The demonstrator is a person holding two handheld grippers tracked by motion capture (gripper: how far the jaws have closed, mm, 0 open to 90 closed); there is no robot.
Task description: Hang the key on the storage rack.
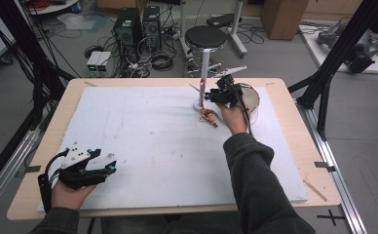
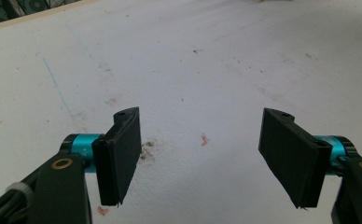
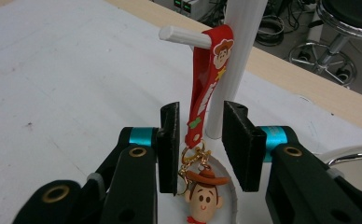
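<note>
Your left hand-held gripper sits low at the near left of the bench, in your left hand, just over the white sheet that covers most of the top. Its jaws stand wide apart with nothing between them; in the left gripper view you see bare sheet there, marked with a few dark smudges and small red flecks.

Moving right, the middle of the sheet lies bare until you reach the white stand near the far edge. It is an upright post on a round base with a peg sticking out sideways. A red strap hangs from that peg, looped over it, and a gold clasp at its lower end carries a cowboy charm with a brown hat. In the high view the charm rests on the sheet just in front of the base.

Your right hand-held gripper is up at the stand, held in your right hand with the dark sleeve reaching across. In the right gripper view its jaws are partly open, one on each side of the strap's lower end; the left pad looks close to the strap, but you cannot tell whether it touches. A round dish lies just right of that hand.
</note>
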